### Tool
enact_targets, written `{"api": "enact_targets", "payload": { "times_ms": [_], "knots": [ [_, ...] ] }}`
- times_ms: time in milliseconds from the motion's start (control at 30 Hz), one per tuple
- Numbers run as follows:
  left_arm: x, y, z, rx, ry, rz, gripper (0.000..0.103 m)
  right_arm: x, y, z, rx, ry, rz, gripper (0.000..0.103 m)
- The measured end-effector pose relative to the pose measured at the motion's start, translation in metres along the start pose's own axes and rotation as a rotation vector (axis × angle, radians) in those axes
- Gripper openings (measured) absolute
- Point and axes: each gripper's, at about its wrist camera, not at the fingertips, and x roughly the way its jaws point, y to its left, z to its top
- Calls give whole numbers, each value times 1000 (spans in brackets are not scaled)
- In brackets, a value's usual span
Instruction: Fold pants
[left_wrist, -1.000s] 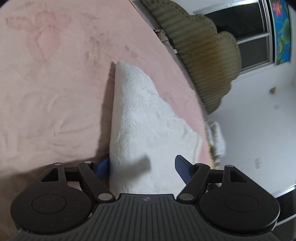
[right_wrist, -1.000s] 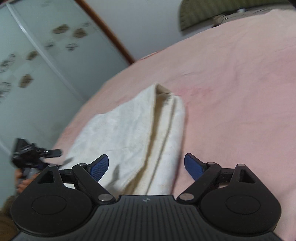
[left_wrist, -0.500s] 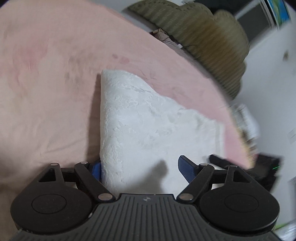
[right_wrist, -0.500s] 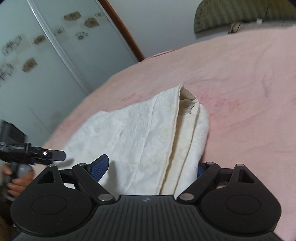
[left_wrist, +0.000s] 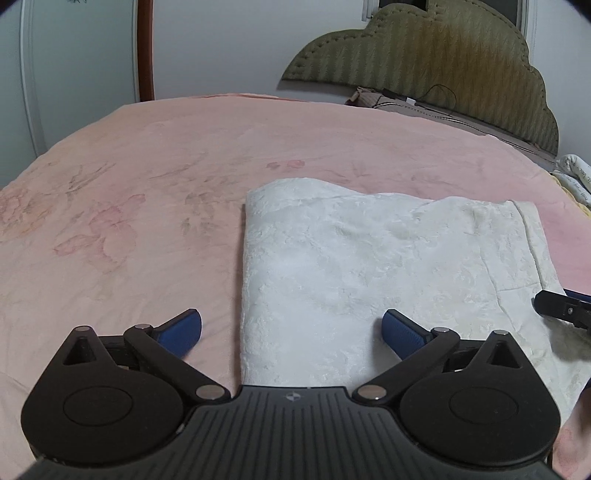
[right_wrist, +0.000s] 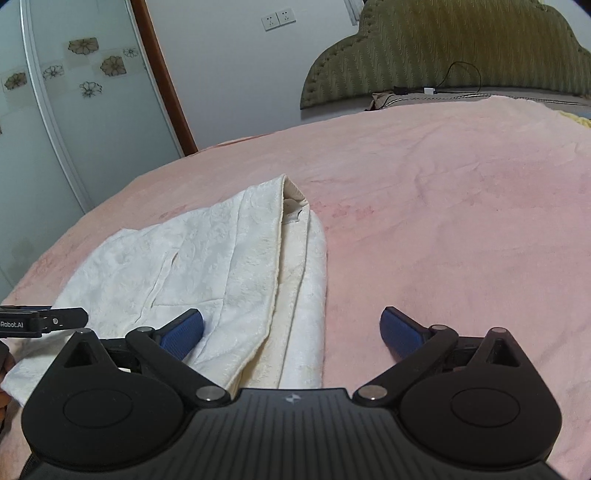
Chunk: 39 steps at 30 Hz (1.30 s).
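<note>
The white textured pants (left_wrist: 369, 266) lie folded into a flat rectangle on the pink bed cover (left_wrist: 147, 184). My left gripper (left_wrist: 291, 330) is open and empty, its jaws straddling the folded left edge of the pants. In the right wrist view the pants (right_wrist: 221, 266) show their stacked layers and waistband end at the far tip. My right gripper (right_wrist: 291, 328) is open and empty, straddling the pants' right edge. Each gripper's tip shows in the other's view: the right gripper in the left wrist view (left_wrist: 561, 308), the left gripper in the right wrist view (right_wrist: 44, 319).
An olive padded headboard (left_wrist: 443, 62) stands at the far end of the bed, with a cable along its base. A wooden door frame (right_wrist: 166, 85) and glass sliding door (right_wrist: 55, 110) stand to the left. Printed fabric (left_wrist: 572, 177) lies at the bed's right edge.
Both grippers have levelled out and pulled back a little from the pants. The right gripper's right finger, tucked under the pants' edge half a second ago, is now clear of it.
</note>
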Motion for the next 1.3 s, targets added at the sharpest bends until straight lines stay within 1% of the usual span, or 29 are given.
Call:
{"api": "enact_targets", "payload": {
  "times_ms": [133,200,300,367,433,467,567,633,800,933,1200,1267,1300],
  "knots": [
    [-5,-9,-6,21,-31,21,103,3,1,2,20,-6,12,103],
    [-6,-12,-10,36,-53,30,103,1,-6,1,55,-18,34,103],
    [-11,-16,-18,45,-92,40,103,-4,-27,-1,179,-63,119,103],
    [-13,-18,-23,49,-121,46,103,-7,-47,-6,302,-113,203,103],
    [-15,-19,-26,57,-136,56,103,-12,-56,-10,365,-174,247,103],
    [-16,-20,-27,61,-140,60,103,-12,-56,-10,370,-179,240,103],
    [-18,-22,-29,69,-148,71,103,-3,-40,-3,294,-114,154,103],
    [-19,-23,-31,70,-149,73,103,-2,-34,-1,257,-101,124,103],
    [-18,-22,-29,65,-148,72,103,-3,-45,-4,303,-123,167,103],
    [-16,-19,-28,57,-144,66,103,-2,-44,-4,292,-117,161,103],
    [-14,-15,-27,53,-143,62,103,-2,-48,-5,303,-120,177,103],
    [-13,-13,-28,41,-137,50,102,-3,-48,-5,308,-124,180,103],
    [-13,-11,-28,30,-132,28,102,-3,-49,-5,309,-124,181,103]
  ]
}}
